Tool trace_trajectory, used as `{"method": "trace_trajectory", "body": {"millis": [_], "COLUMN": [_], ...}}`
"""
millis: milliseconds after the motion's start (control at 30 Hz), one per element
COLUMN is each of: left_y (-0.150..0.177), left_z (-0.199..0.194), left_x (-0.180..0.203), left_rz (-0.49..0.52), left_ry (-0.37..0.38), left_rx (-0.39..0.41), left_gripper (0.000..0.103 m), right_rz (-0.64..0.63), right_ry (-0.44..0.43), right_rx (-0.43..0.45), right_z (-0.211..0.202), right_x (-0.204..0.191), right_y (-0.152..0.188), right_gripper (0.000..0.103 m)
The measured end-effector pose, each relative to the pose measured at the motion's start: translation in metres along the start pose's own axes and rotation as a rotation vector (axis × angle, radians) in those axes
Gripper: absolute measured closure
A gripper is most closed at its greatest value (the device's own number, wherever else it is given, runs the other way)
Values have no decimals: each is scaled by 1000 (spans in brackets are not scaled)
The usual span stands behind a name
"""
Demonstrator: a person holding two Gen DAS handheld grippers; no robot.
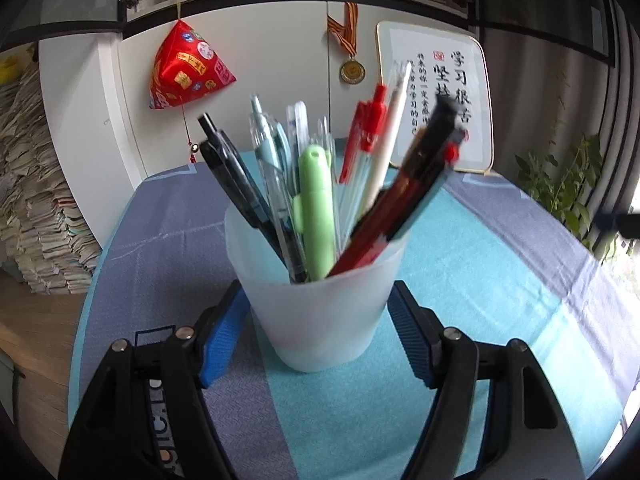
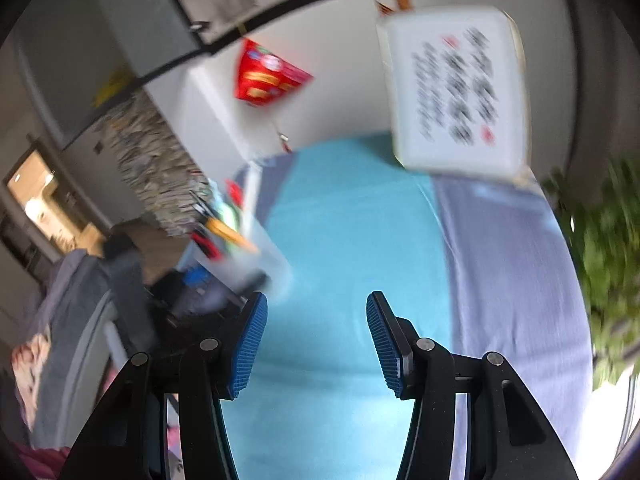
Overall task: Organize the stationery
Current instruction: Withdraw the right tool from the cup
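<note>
Pens fill a frosted plastic cup that stands on the blue and grey cloth of the desk. From the left wrist camera, the cup sits between the blue fingers of the left gripper. The pads are right beside the cup walls, let go, with a thin gap on each side. Behind the cup hang a red pouch and a medal.

From the right wrist camera, all is blurry. The right gripper hangs over bare blue cloth, fingers spread and holding nothing. The cup with its pens is to the left of it.
</note>
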State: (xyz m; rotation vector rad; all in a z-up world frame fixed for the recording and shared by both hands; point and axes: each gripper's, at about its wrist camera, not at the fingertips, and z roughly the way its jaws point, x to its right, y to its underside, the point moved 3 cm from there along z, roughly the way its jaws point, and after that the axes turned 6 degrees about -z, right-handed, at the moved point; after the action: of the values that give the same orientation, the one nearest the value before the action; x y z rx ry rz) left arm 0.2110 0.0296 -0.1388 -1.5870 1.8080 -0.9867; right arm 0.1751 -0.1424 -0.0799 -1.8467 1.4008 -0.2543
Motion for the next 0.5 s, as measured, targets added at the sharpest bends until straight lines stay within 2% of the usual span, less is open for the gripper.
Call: {"method": "trace_trajectory", "body": {"millis": [67, 167, 300, 500], "left_y": [-6, -14, -24, -32], "left_z": [-6, -13, -17, -7], "left_x": [-3, -2, 6, 10], "left_rz": [-37, -72, -55, -61], "left_ry": [-8, -12, -60, -129], "left_rx": [13, 21, 32, 6], "left_gripper": [24, 23, 23, 23], "right_rz": [44, 76, 77, 77], "right_ry": [4, 14, 9, -33], "right_rx": [-18, -26, -21, -29], "right_z": [1, 2, 2, 4], "right_x": [14, 27, 29, 27], "right_y": [10, 18, 22, 31], "right_gripper": [51, 51, 51, 51]}}
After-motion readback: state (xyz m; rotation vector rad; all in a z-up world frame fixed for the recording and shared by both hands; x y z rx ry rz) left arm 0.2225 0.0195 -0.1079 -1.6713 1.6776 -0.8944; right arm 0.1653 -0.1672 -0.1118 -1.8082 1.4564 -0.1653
